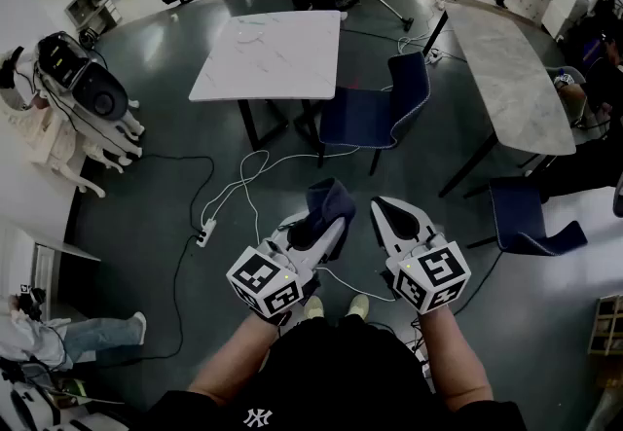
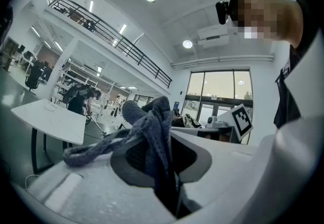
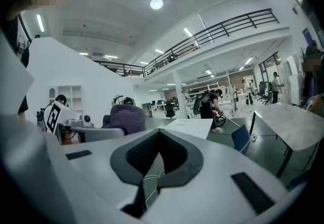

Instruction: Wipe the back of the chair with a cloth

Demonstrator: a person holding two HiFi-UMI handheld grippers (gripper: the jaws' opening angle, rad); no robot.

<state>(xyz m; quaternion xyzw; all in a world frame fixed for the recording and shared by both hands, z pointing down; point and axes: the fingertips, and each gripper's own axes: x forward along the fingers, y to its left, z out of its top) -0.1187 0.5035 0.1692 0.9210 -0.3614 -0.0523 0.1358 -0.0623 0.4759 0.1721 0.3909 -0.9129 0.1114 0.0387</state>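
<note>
1. Cloth (image 1: 329,200), dark grey-blue, bunched up and clamped in the left tongs (image 1: 319,230); folds standing up past the tips, one loose end draped over the side in the left gripper view
2. Left tongs closed on that cloth, held low in front of the body, above the dark floor (image 1: 146,196)
3. Right tongs (image 1: 392,217) just beside the left, closed down to a thin slit with nothing between; only floor and a white cable visible through the slit in the right gripper view
4. Blue chair (image 1: 375,113) well apart from both tongs, farther ahead, at the near right corner of the white worktop (image 1: 268,54); not touched by the cloth
5. Second blue chair (image 1: 531,220) off to the right, near the long marble worktop (image 1: 511,74)
6. White cables (image 1: 243,181) looped over the floor between chair and tongs, power strip (image 1: 205,233) to the left
</note>
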